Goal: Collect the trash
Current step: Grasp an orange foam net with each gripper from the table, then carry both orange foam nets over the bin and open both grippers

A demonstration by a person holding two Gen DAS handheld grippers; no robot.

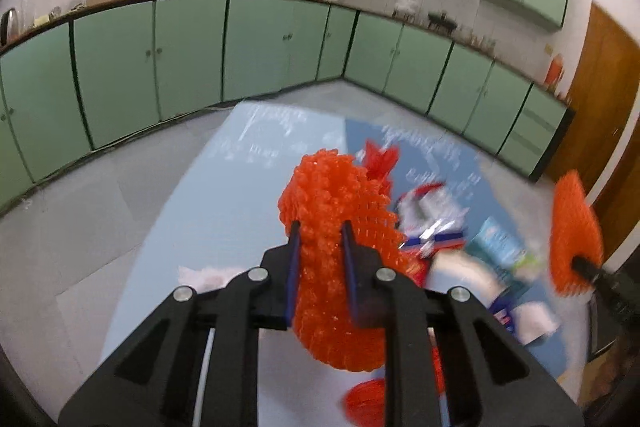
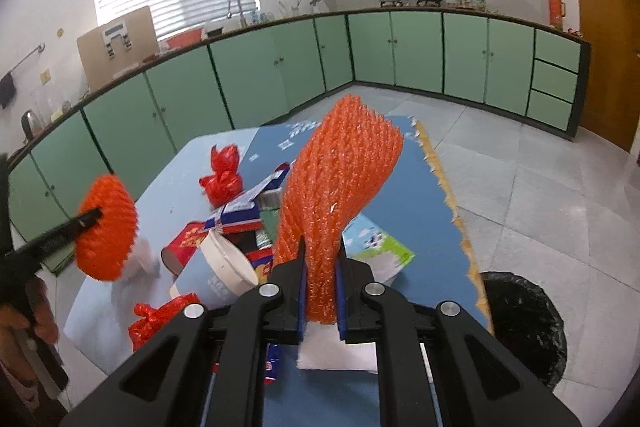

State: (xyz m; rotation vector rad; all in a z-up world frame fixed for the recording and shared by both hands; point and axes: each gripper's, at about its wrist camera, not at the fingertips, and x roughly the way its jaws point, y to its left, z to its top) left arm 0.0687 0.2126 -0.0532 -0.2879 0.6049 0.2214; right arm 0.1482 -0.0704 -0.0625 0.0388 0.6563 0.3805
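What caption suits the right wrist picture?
Right gripper clamps an orange foam net above a trash-strewn blue table, black bin nearby.

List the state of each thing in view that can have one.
Left hand-held gripper: shut on an orange foam net.
Right hand-held gripper: shut on a second orange foam net.
Paper cup: tipped on its side.
Red bag: knotted shut.
Black-lined bin: open, beside the table.
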